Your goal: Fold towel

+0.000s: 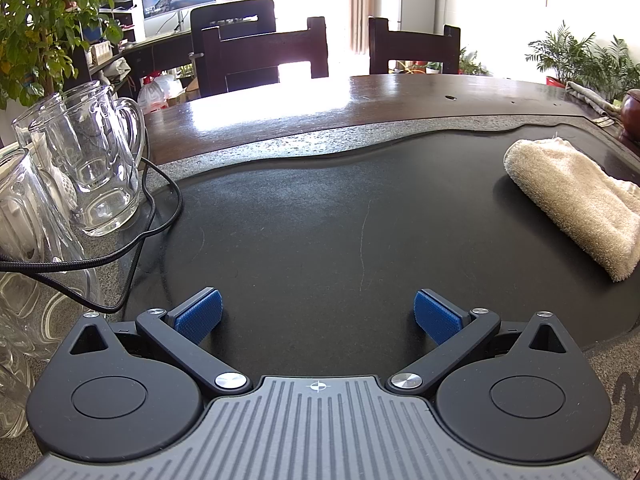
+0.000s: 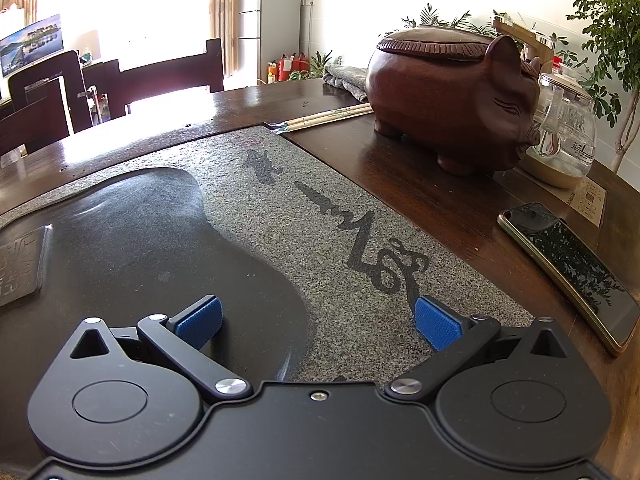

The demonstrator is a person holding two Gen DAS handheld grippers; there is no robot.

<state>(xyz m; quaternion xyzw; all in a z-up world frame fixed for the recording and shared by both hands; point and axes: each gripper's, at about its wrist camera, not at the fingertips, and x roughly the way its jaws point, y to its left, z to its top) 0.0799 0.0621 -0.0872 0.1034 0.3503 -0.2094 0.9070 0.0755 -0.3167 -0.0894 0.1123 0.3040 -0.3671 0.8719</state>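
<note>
Right now, here is what could go wrong, one view at a time.

- Left view: the left gripper [image 1: 318, 316] has its two blue fingers [image 1: 198, 315] spread wide, and nothing is between them.
- It hangs over the dark tray [image 1: 304, 216], with bare tray under it.
- The towel [image 1: 576, 200] lies far off to the right on the tray. It looks folded over into a soft roll already.
- I think the fold may be done, or it may need one more fold. I cannot tell.
- The glass mugs [image 1: 90, 160] stand close on the left, and a black cord [image 1: 120, 252] runs by them. A swing that way could knock a mug over or catch the cord.
- If the gripper grabs only the top layer, the towel could come open again.

- Right view: the right gripper [image 2: 318, 318] also has its fingers spread wide and holds nothing.
- The towel does not show here at all, so this gripper points away from it.
- It is over the edge where the dark tray meets the grey stone [image 2: 320, 216].
- A phone [image 2: 568, 268] lies near on the right. A wooden pig [image 2: 452, 100] and a glass pot [image 2: 568, 128] stand behind it.
- A quick turn could push the phone off the table [image 2: 420, 168] or bump the pig.
</note>
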